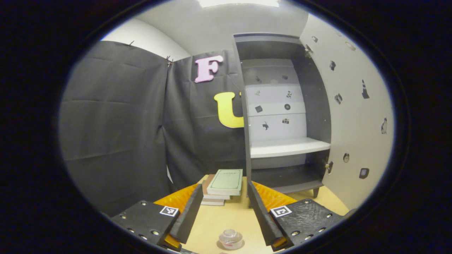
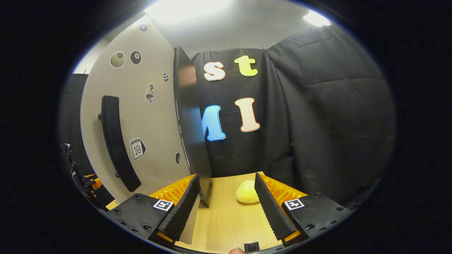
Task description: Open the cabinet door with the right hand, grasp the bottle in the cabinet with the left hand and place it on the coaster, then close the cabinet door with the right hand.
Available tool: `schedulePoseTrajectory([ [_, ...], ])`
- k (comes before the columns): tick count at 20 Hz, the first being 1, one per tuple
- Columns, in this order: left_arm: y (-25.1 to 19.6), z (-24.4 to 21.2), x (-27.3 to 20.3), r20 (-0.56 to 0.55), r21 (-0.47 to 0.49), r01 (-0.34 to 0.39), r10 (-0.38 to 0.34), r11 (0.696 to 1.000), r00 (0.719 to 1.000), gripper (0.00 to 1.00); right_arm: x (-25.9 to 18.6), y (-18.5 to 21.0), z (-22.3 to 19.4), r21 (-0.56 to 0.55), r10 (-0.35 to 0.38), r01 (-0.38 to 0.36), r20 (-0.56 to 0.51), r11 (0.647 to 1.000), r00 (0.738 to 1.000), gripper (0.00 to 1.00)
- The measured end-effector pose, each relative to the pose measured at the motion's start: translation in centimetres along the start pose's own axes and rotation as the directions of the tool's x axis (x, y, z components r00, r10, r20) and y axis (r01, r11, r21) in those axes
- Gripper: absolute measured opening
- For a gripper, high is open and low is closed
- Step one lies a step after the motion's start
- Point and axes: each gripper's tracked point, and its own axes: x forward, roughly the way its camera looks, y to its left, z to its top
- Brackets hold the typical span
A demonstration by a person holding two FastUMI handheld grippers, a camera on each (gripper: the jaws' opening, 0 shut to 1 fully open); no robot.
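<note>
The grey cabinet [image 1: 282,106] stands open, and its white shelf [image 1: 287,146] is bare. Its pale door [image 1: 353,116] is swung out to the right. A small clear bottle [image 1: 230,237] stands upright on the wooden table, seen from above, on a round mat that looks like the coaster [image 1: 229,245]. My left gripper [image 1: 225,188] is open above and around the bottle, touching nothing. In the right gripper view the door's outer face [image 2: 155,116] carries a long black handle [image 2: 116,141]. My right gripper [image 2: 227,180] is open, and the door's dark free edge [image 2: 192,134] drops between its fingers, close to the left one.
A stack of books [image 1: 224,183] lies on the table just left of the cabinet's foot. A pale yellow lump [image 2: 248,192] rests on the table beyond my right gripper. Black cloth walls close in the booth behind and to the sides.
</note>
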Motion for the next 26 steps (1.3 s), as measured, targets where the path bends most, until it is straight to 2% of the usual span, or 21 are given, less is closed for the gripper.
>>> schedulePoseTrajectory([
  [3,-0.4,1.6,-0.7,0.017,-0.052,0.052,-0.051,0.997,0.999,0.77,-0.5,2.0,1.3,-0.018,0.028,-0.028,0.0,0.999,1.0,0.93],
  [4,-0.2,1.8,-1.0,0.018,-0.053,0.064,-0.063,0.997,0.998,0.77,-0.7,2.6,2.0,-0.03,0.032,-0.032,0.012,0.999,0.999,0.98],
  [5,0.1,2.0,-1.1,0.021,-0.046,0.071,-0.07,0.996,0.997,0.79,-0.9,3.3,2.6,-0.043,0.035,-0.033,0.03,0.999,0.999,0.98],
  [6,0.5,2.2,-1.1,0.026,-0.032,0.078,-0.077,0.996,0.997,0.76,-1.0,3.9,3.2,-0.053,0.033,-0.03,0.045,0.998,0.998,0.98],
  [8,1.3,2.3,-1.0,0.029,-0.007,0.087,-0.087,0.996,0.996,0.76,-1.2,5.2,3.9,-0.068,0.033,-0.029,0.058,0.997,0.998,0.98],
  [9,1.6,2.2,-0.9,0.03,-0.002,0.095,-0.095,0.995,0.995,0.79,-1.2,5.9,3.9,-0.074,0.033,-0.028,0.059,0.997,0.998,0.98],
  [11,2.4,2.1,-0.7,0.031,0.0,0.107,-0.107,0.994,0.994,0.82,-1.4,5.9,4.2,-0.104,-0.013,0.02,0.07,0.994,0.997,0.96],
  [12,2.9,2.1,-0.6,0.028,-0.001,0.11,-0.109,0.994,0.994,0.82,-1.5,5.9,4.2,-0.114,-0.033,0.041,0.072,0.993,0.997,0.91],
  [14,3.9,1.8,-0.2,0.024,-0.004,0.116,-0.116,0.993,0.993,0.79,-1.7,6.0,4.4,-0.122,-0.068,0.077,0.082,0.99,0.994,0.91],
  [15,4.3,1.6,0.0,0.02,-0.009,0.118,-0.118,0.993,0.993,0.77,-1.8,6.2,4.3,-0.121,-0.081,0.09,0.082,0.989,0.993,0.95],
  [16,4.7,1.6,0.3,0.019,-0.014,0.123,-0.122,0.992,0.992,0.76,-1.8,6.4,4.2,-0.117,-0.09,0.099,0.083,0.988,0.993,0.95],
  [17,5.0,1.3,0.4,0.017,-0.018,0.129,-0.128,0.992,0.992,0.82,-1.8,6.6,4.2,-0.112,-0.097,0.106,0.081,0.988,0.992,0.9],
  [18,5.2,1.0,0.5,0.007,-0.017,0.13,-0.13,0.991,0.991,0.77,-1.8,6.8,4.2,-0.106,-0.101,0.109,0.08,0.988,0.992,0.9],
  [19,5.6,0.8,0.8,0.003,-0.015,0.134,-0.134,0.991,0.991,0.76,-1.7,7.1,4.1,-0.103,-0.102,0.11,0.077,0.989,0.992,0.9],
  [20,5.9,0.6,1.1,-0.002,-0.013,0.136,-0.136,0.991,0.991,0.79,-1.6,7.5,4.1,-0.103,-0.103,0.111,0.076,0.989,0.992,0.95],
  [21,6.3,0.2,1.2,-0.005,-0.011,0.14,-0.14,0.99,0.99,0.79,-1.6,7.9,4.0,-0.105,-0.101,0.109,0.075,0.989,0.992,0.9],
  [22,6.8,0.0,1.2,-0.008,-0.012,0.14,-0.14,0.99,0.99,0.76,-1.7,8.5,4.0,-0.109,-0.098,0.106,0.073,0.988,0.992,0.95],
  [23,7.2,-0.1,1.2,-0.008,-0.015,0.142,-0.142,0.99,0.99,0.79,-2.0,9.2,3.9,-0.115,-0.093,0.101,0.073,0.988,0.993,0.95],
  [26,8.2,-0.2,1.6,-0.007,-0.022,0.153,-0.153,0.988,0.988,0.77,-2.3,11.6,3.6,-0.133,-0.067,0.075,0.069,0.988,0.995,0.95],
])
